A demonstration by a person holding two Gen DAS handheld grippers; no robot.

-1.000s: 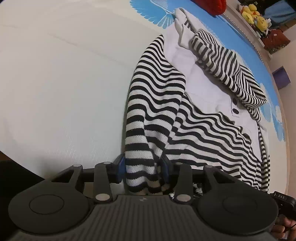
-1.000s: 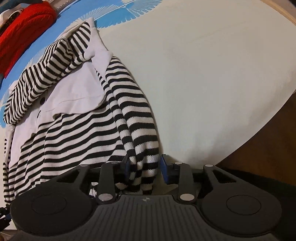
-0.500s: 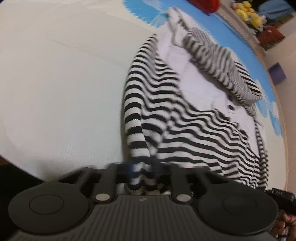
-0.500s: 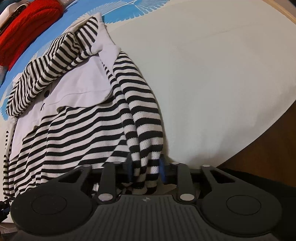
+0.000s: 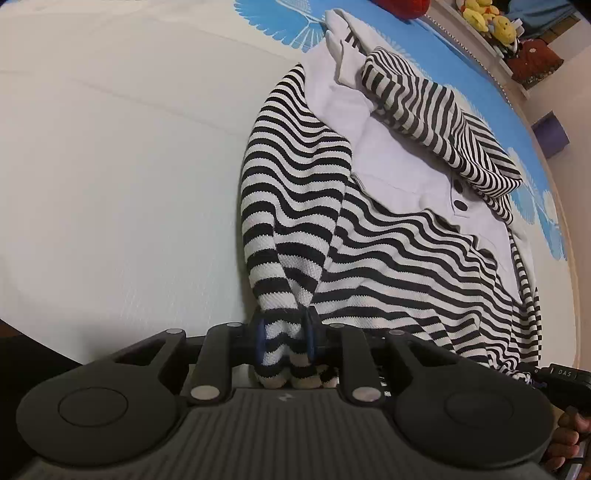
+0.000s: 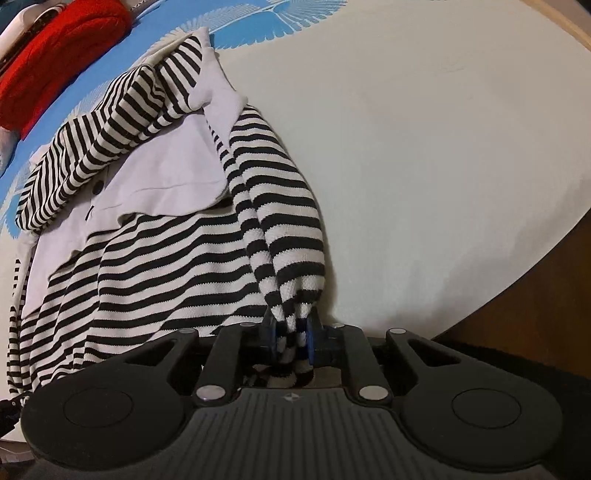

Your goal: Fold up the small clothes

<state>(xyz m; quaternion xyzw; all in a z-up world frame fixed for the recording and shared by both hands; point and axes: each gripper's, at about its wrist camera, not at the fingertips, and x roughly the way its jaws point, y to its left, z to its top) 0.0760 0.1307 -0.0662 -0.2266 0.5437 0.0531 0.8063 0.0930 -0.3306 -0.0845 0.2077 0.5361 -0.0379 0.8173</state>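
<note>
A black-and-white striped top with a white collar panel (image 5: pixel 399 236) lies on a white and blue bed sheet (image 5: pixel 110 166); it also shows in the right wrist view (image 6: pixel 166 243). My left gripper (image 5: pixel 285 339) is shut on the bunched hem at the top's left corner. My right gripper (image 6: pixel 291 338) is shut on the bunched hem at its right corner. Both corners are pulled taut and lifted slightly. One striped sleeve (image 5: pixel 439 122) lies folded across the chest.
A red garment (image 6: pixel 55 51) lies at the far end of the bed. Yellow soft toys (image 5: pixel 491 22) and a purple box (image 5: pixel 552 134) sit beyond the bed's right side. The brown floor (image 6: pixel 535 317) shows past the bed edge on the right.
Both grippers closed from wide open onto the hem corners. The cloth between the fingers is now pinched narrow and drawn taut.
</note>
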